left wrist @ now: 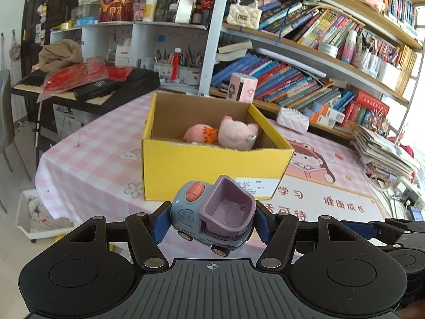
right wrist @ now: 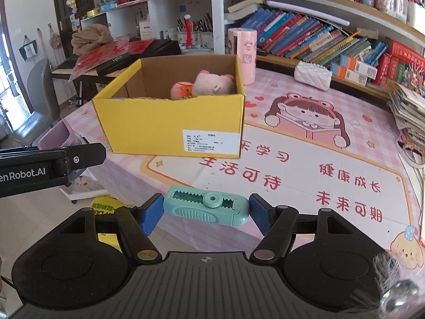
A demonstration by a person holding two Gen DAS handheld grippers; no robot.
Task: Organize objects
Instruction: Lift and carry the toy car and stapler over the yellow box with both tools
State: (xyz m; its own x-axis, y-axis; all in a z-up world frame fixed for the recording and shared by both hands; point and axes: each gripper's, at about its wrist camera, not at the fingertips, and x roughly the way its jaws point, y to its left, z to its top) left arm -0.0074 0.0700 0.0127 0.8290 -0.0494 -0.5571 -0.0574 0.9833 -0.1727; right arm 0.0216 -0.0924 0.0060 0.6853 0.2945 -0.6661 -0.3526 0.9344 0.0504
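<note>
Carrying stage: my left gripper [left wrist: 212,222] is clamped on the toy truck [left wrist: 212,218], my right gripper [right wrist: 205,211] squeezes the green gadget [right wrist: 205,208], both held just short of the yellow box [left wrist: 212,164]. The plush toys [left wrist: 236,134] are already inside the box, so next I'd guess both loads need lifting over its near wall before I let go.

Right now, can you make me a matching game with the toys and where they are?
Things:
1. toy truck
2. green eraser
3. pink plush pig
4. white purse

Places:
A. inside the yellow box
B. in the left claw
C. on the table by the bookshelf
D. in the right claw

Pairs: 1-B, 2-D, 3-A, 4-C
</note>
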